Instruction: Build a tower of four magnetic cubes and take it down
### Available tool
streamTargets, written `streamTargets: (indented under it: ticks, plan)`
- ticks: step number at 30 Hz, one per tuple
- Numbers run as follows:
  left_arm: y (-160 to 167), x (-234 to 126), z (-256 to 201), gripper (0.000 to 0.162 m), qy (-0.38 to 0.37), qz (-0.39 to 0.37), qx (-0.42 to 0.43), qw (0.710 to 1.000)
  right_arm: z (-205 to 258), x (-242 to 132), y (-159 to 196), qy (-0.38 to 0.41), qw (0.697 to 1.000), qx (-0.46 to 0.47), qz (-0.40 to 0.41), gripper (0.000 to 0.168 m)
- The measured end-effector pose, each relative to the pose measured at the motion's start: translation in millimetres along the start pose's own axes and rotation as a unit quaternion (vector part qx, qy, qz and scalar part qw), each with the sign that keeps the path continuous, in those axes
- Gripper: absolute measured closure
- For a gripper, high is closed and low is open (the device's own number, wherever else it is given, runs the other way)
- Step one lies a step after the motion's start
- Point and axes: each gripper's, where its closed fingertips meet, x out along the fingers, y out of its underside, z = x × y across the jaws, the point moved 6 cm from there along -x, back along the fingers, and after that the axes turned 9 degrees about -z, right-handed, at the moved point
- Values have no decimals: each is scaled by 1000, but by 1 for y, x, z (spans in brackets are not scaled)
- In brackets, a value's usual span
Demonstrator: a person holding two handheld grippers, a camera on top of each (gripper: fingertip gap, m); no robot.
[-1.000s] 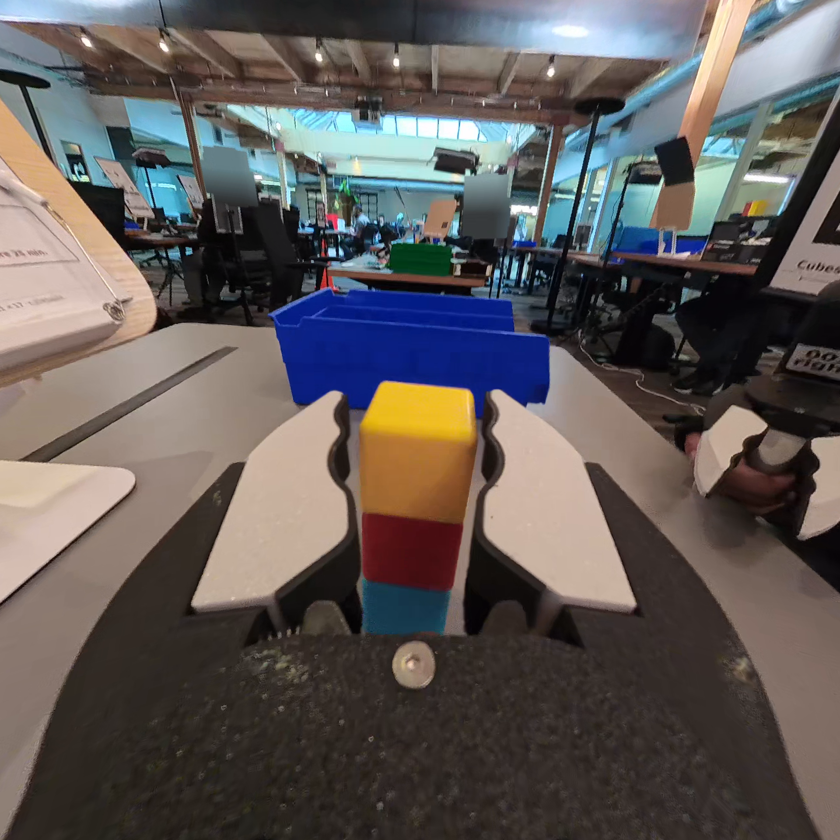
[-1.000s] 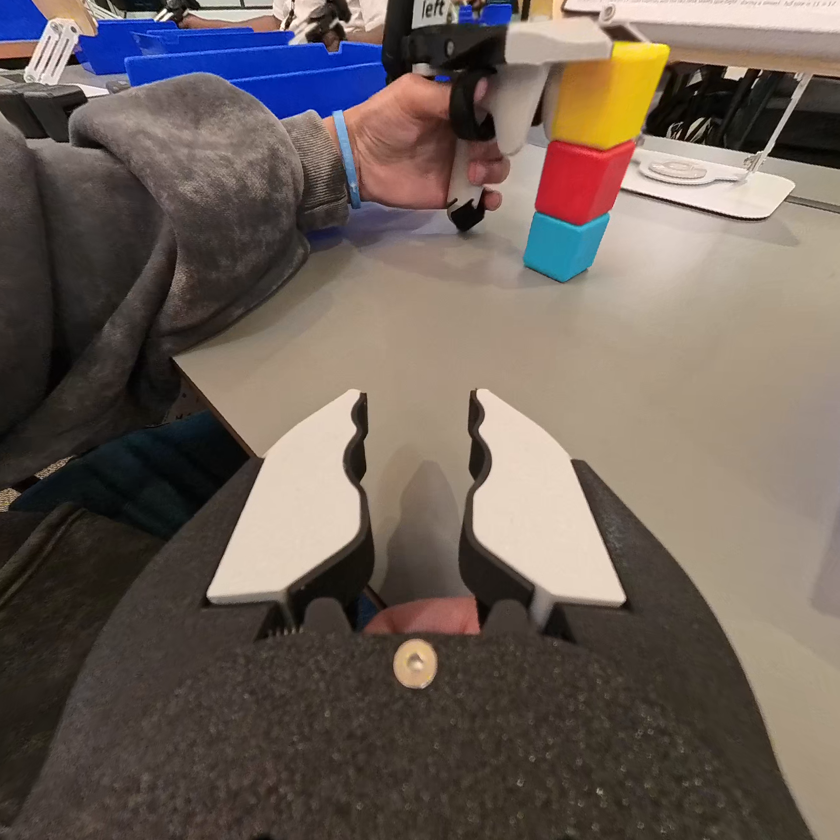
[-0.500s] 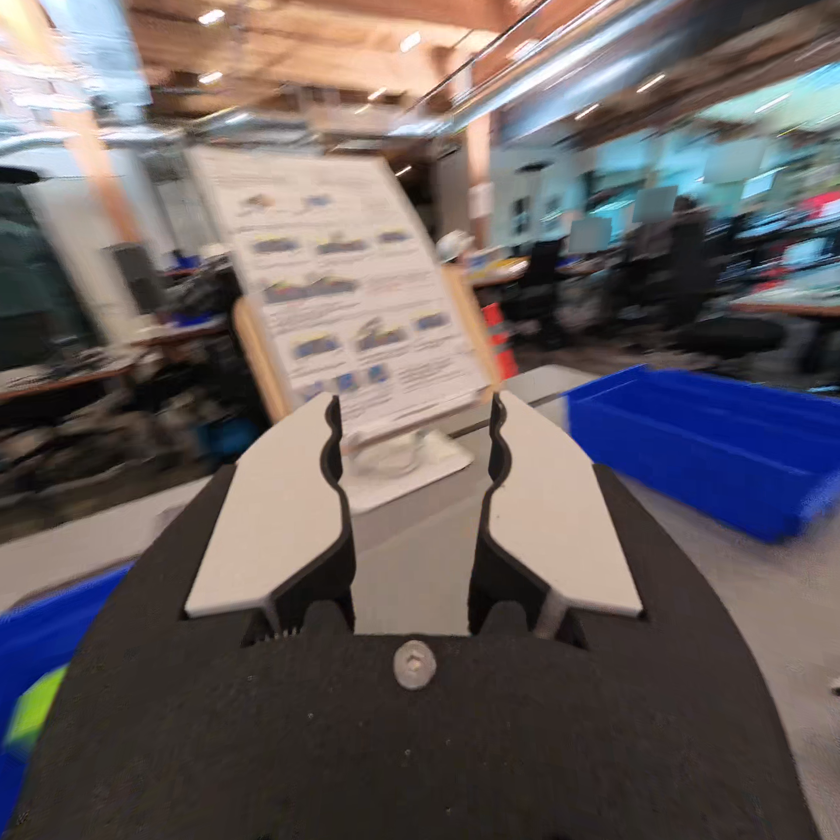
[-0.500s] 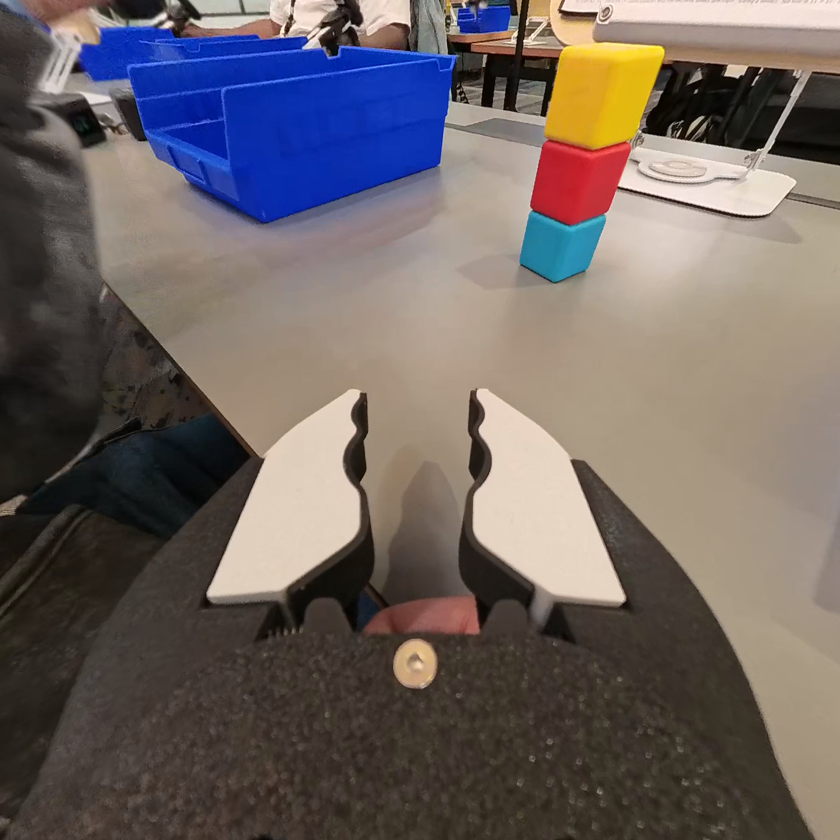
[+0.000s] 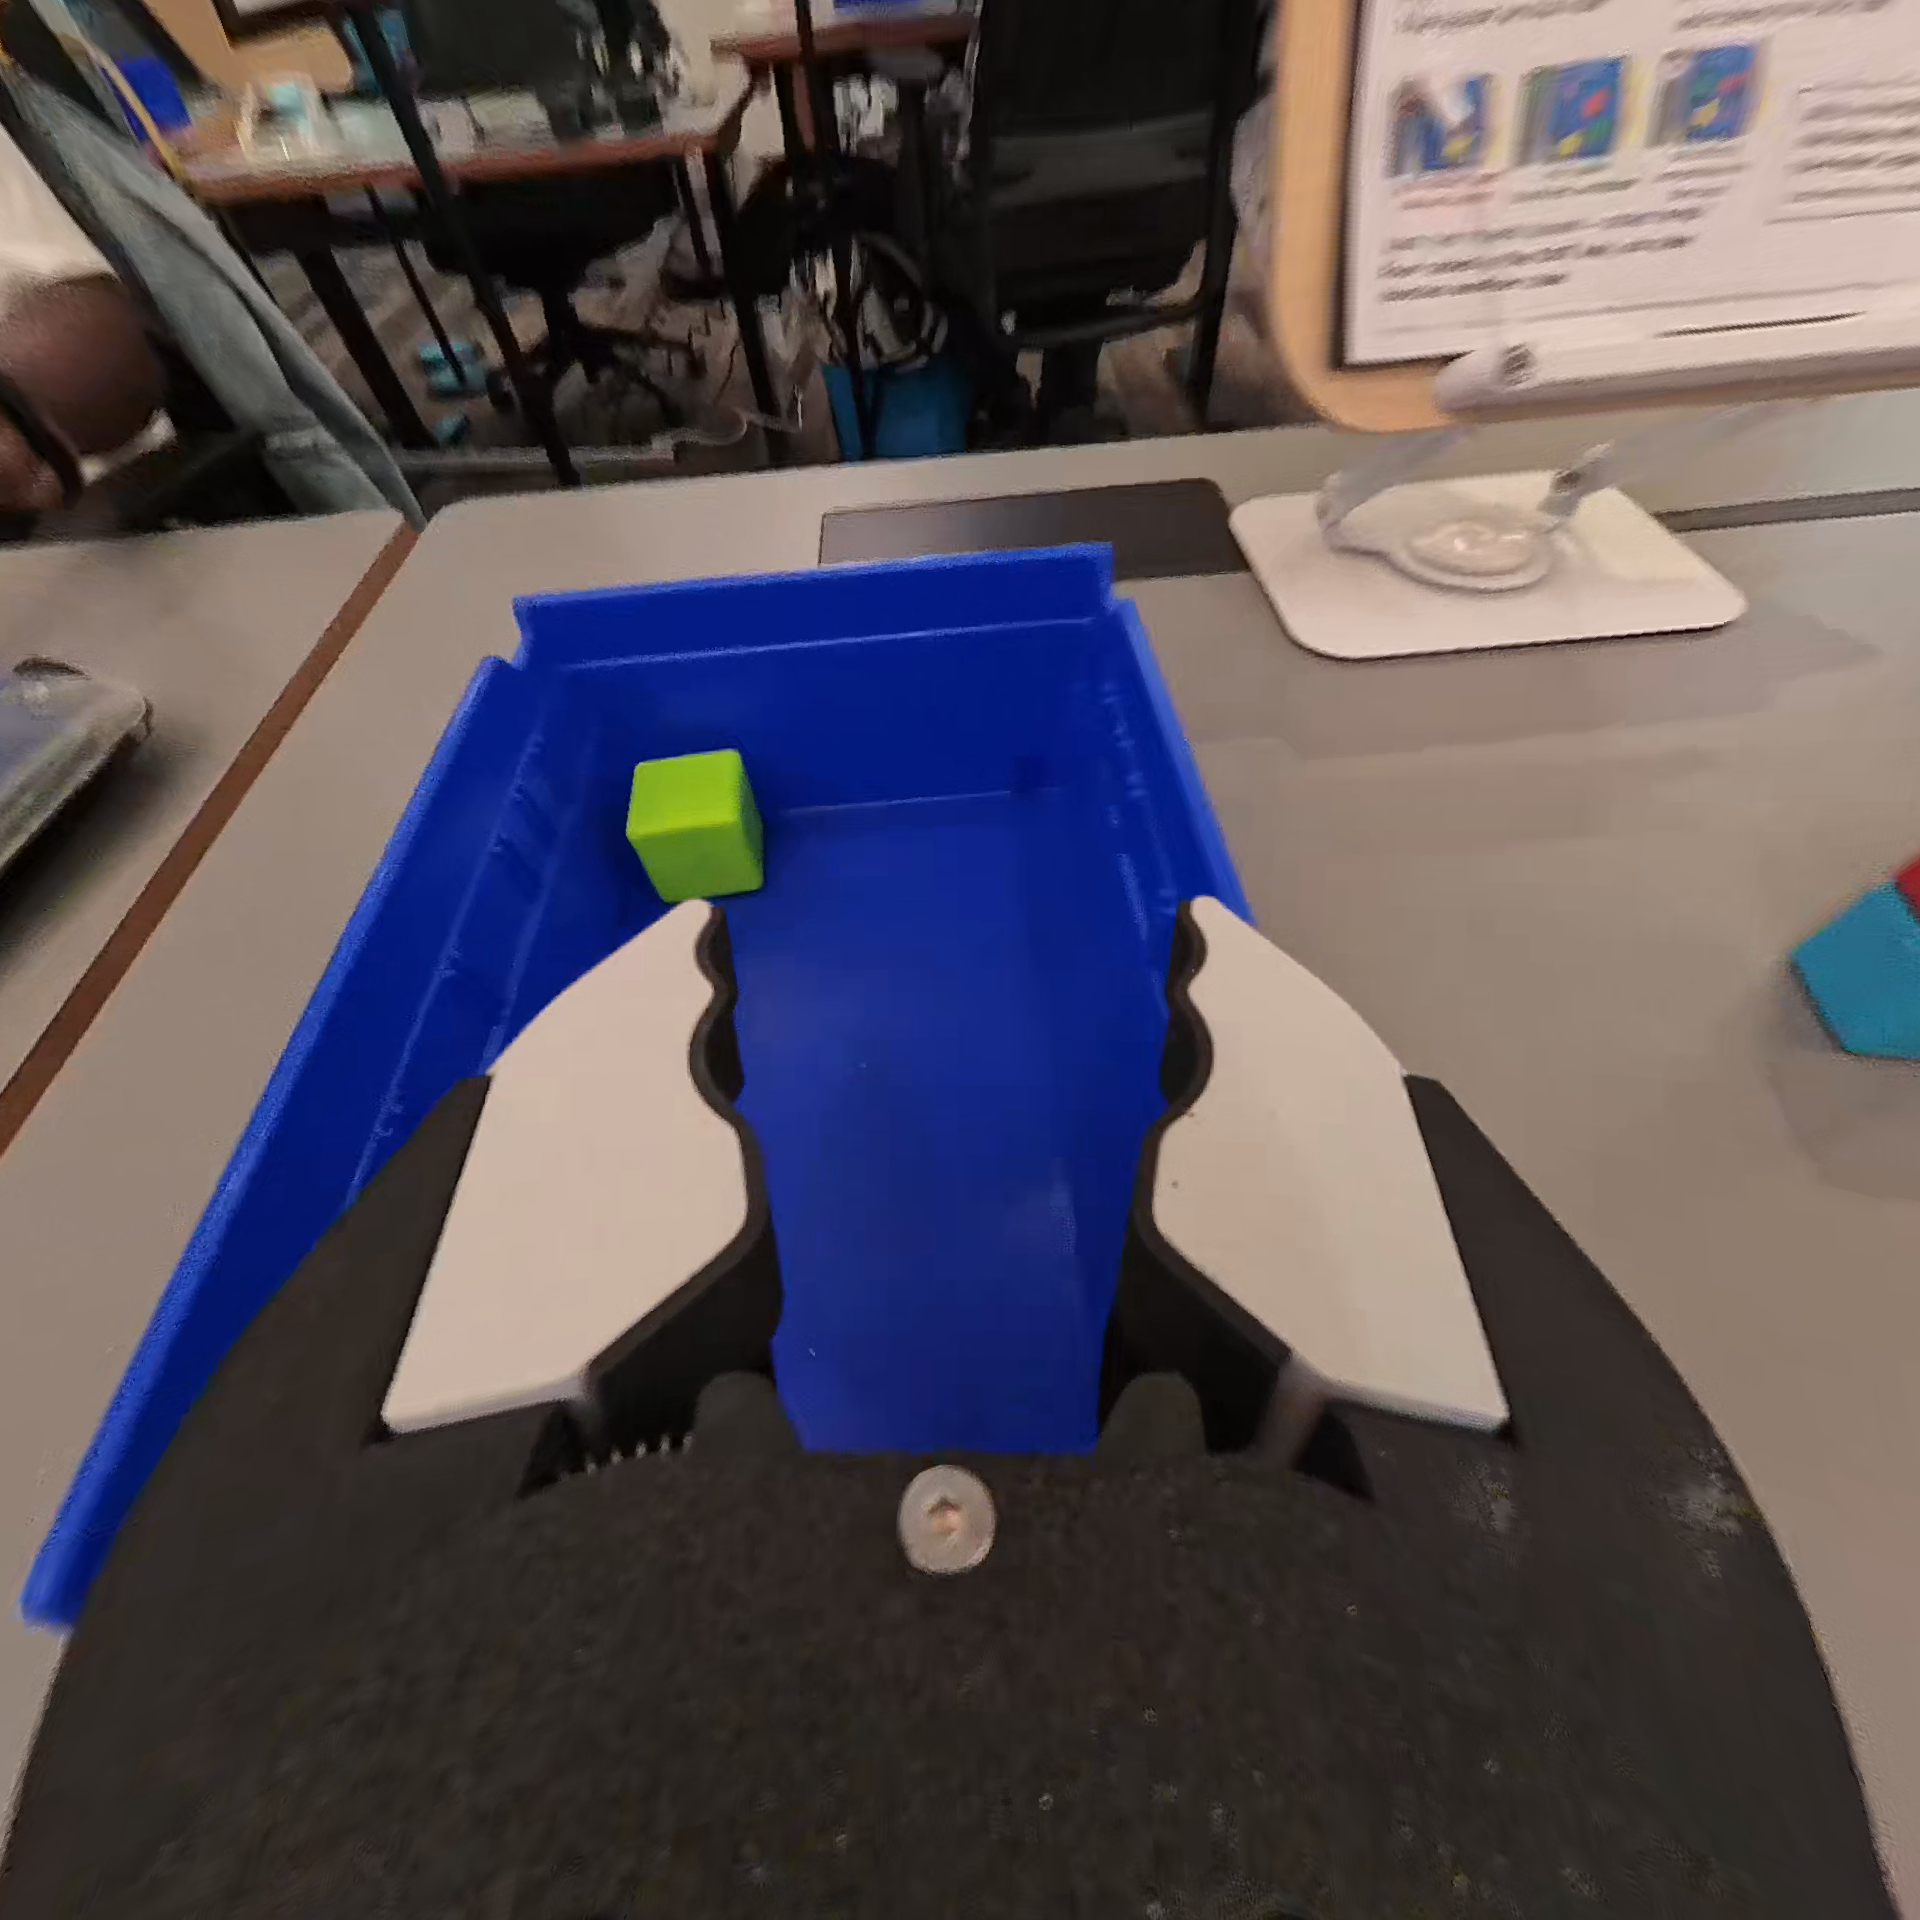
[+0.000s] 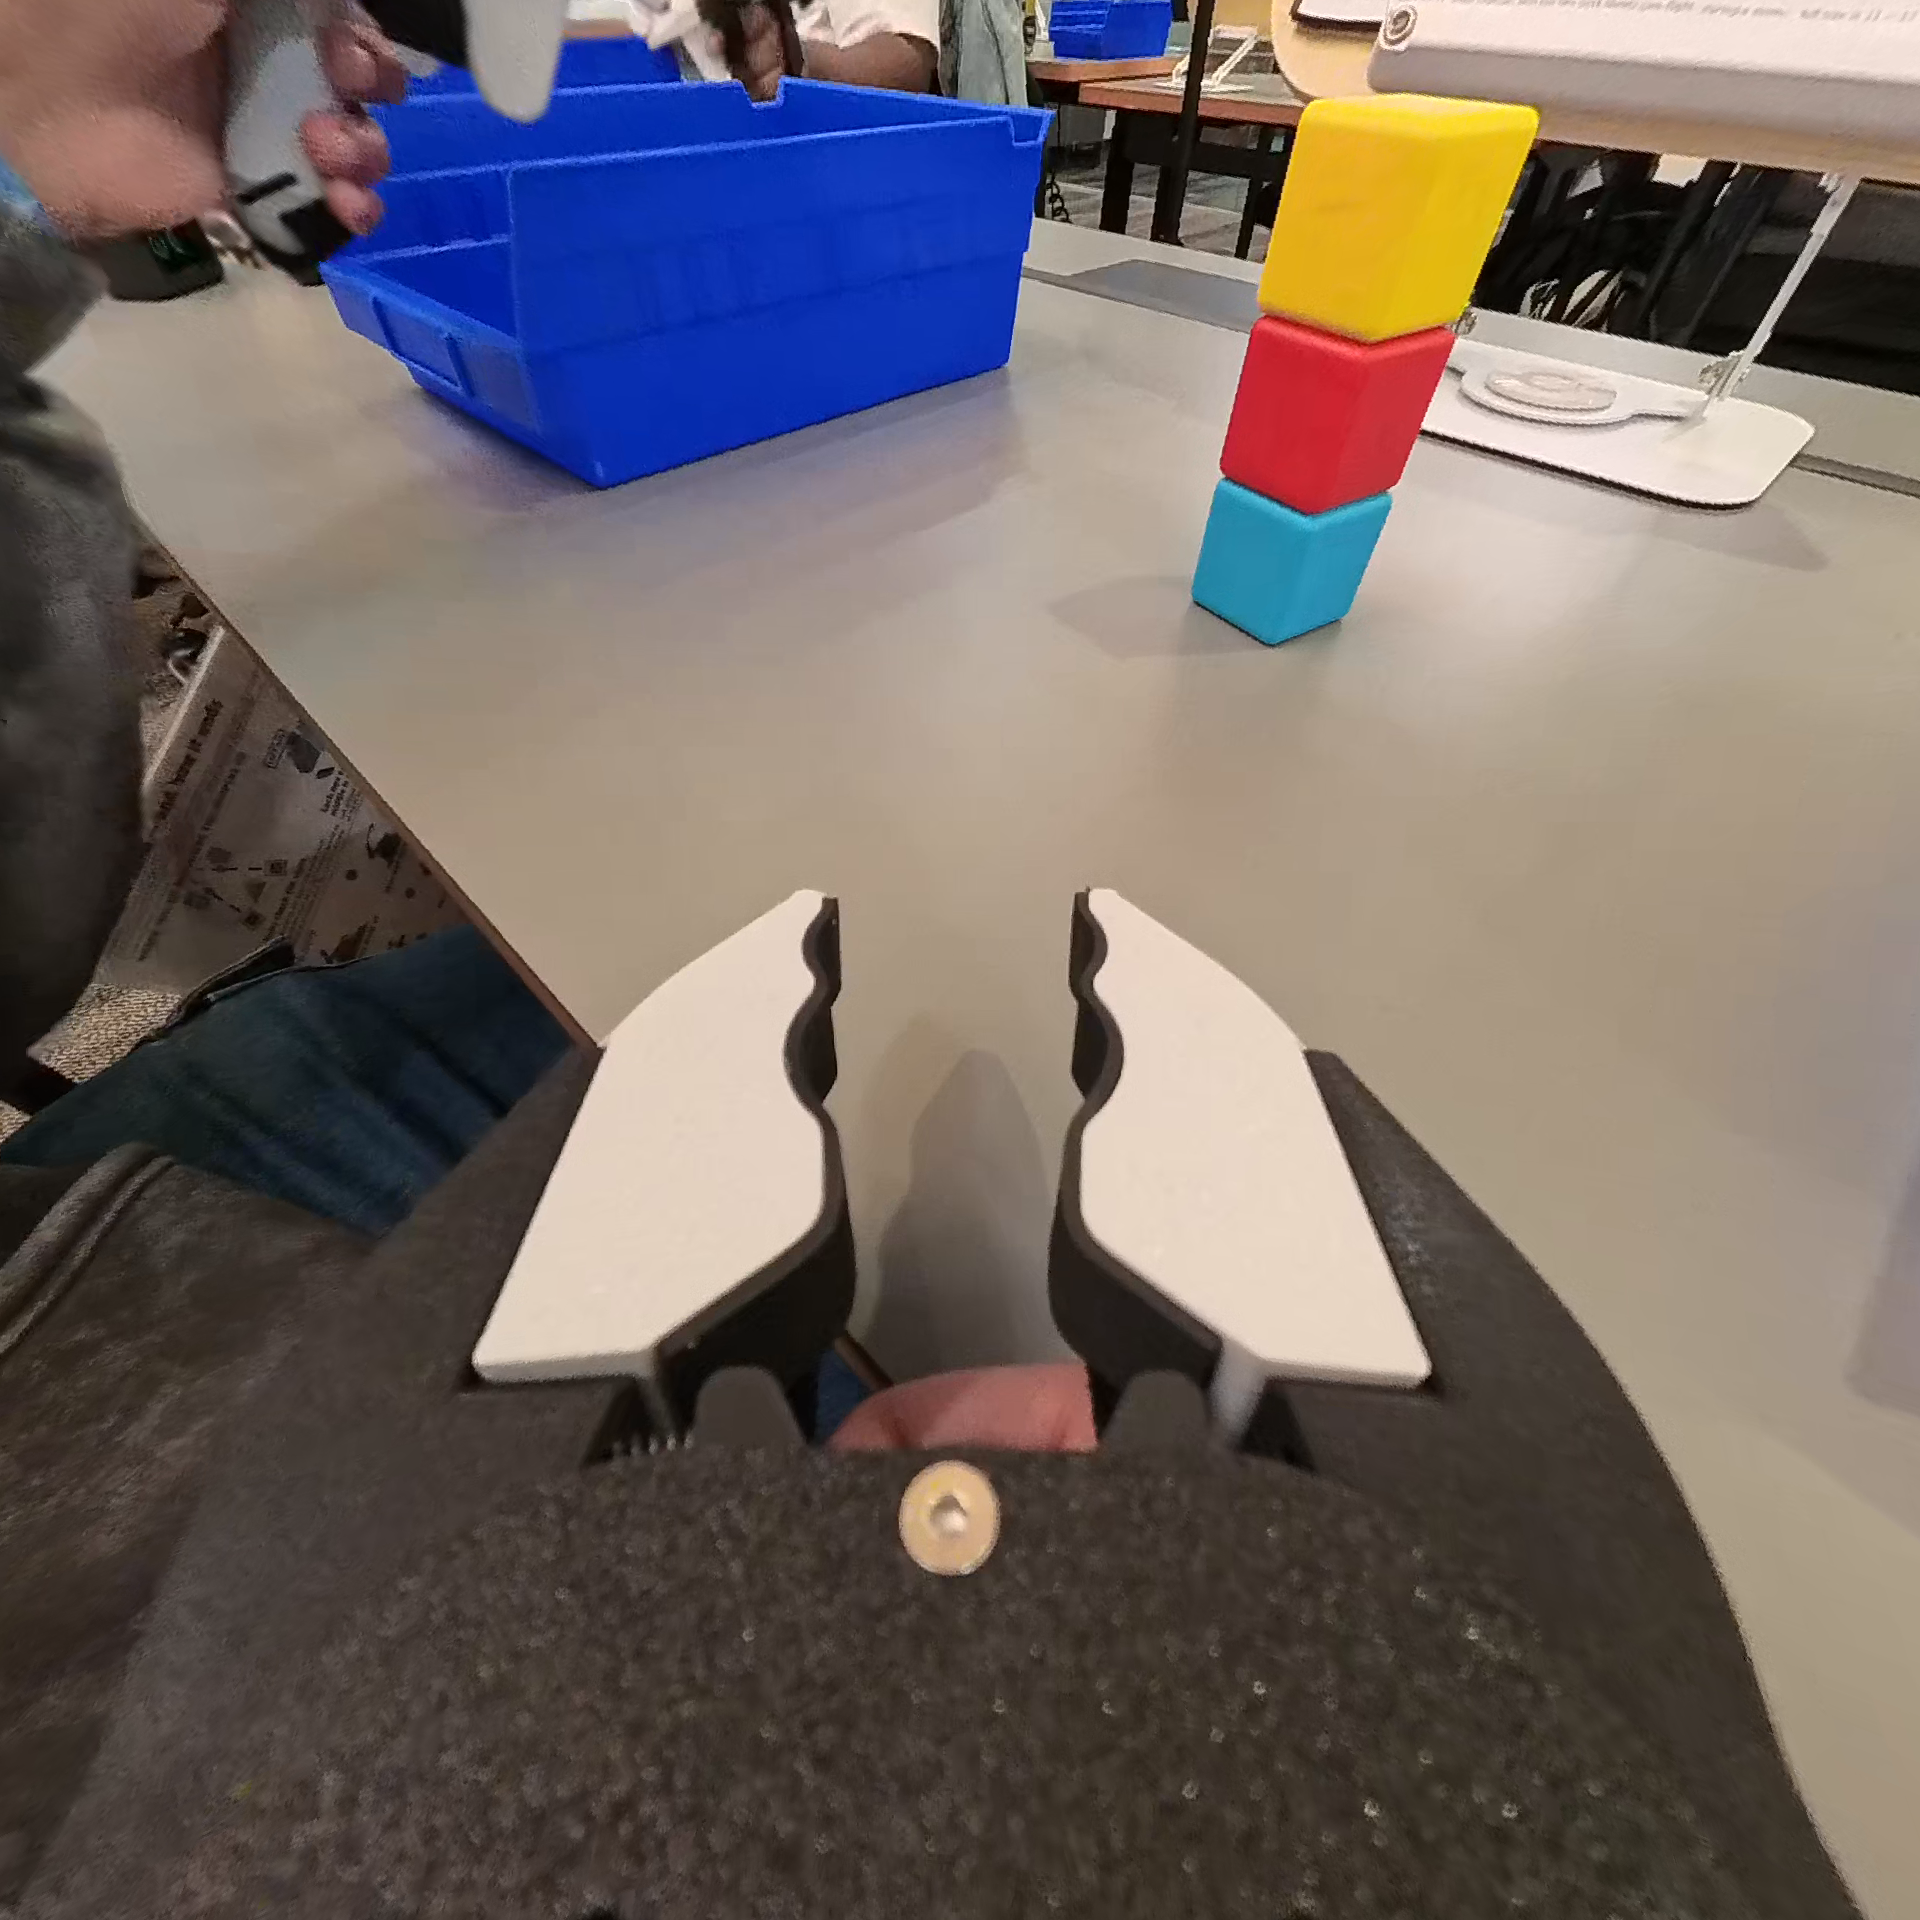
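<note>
Blue plastic bin (image 5: 644, 1039) holds 1 lime-green cube (image 5: 694, 826) at 11 o'clock of the spread-apart left gripper (image 5: 951, 925); right gripper (image 6: 954, 904), likewise apart, idles, yellow-red-cyan 3-cube tower (image 6: 1340, 405) at 1 o'clock.

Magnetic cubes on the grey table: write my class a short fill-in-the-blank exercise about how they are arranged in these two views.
1. The tower now has ____ cubes.
2. Its top cube is ____.
3. The green cube lies inside the ____ bin.
4. The left gripper, above that bin, has its jaws ____.

Missing words: three; yellow; blue; open
</note>
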Motion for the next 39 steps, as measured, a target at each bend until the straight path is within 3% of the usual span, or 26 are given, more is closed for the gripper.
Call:
streamTargets:
  ticks: [7,13,34,39]
  plan:
    - [22,97,55,85,-20,91,-32,995,-1,1,0,0,1000,4,0,126]
    - [49,142,82,85,-57,139,-28,988,-2,1,0,0,1000,5,-1,126]
    - [73,176,81,87,-102,169,65,978,-1,2,0,-2,1000,3,1,126]
    - [73,181,86,87,-93,174,20,980,-1,1,1,-3,1000,-1,2,126]
